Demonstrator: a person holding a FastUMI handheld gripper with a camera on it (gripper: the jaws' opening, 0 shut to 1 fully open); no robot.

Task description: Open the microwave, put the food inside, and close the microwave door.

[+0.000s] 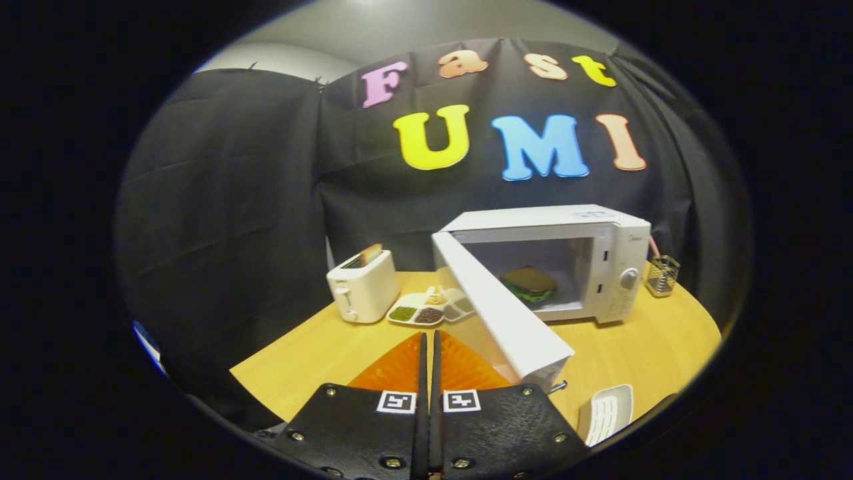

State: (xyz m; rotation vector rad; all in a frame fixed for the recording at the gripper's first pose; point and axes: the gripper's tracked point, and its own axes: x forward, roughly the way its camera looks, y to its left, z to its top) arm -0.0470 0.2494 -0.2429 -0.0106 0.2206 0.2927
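A wooden bench stands in front of a black cloth wall; the tool sits low in the foreground, its two orange fingers pressed together with only a thin dark seam between them, closed and holding nothing; the fingertips hang over bare bench, just beside the free end of the microwave door.

The white microwave stands beyond the fingers and to their right, toward the back of the bench; its door is swung wide open, reaching out toward the tool; inside the lit cavity lies the food, a sandwich with a brown top and a green layer beneath, resting on the cavity floor; a round knob shows on the panel to the right of the opening.

Left of the microwave stands a white toaster with a slice of toast poking up from its slot; between toaster and open door lies a divided tray holding green, dark and pale bits in separate compartments; a small wire basket stands just right of the microwave; a white ribbed dish lies near the bench's front edge, right of the tool.
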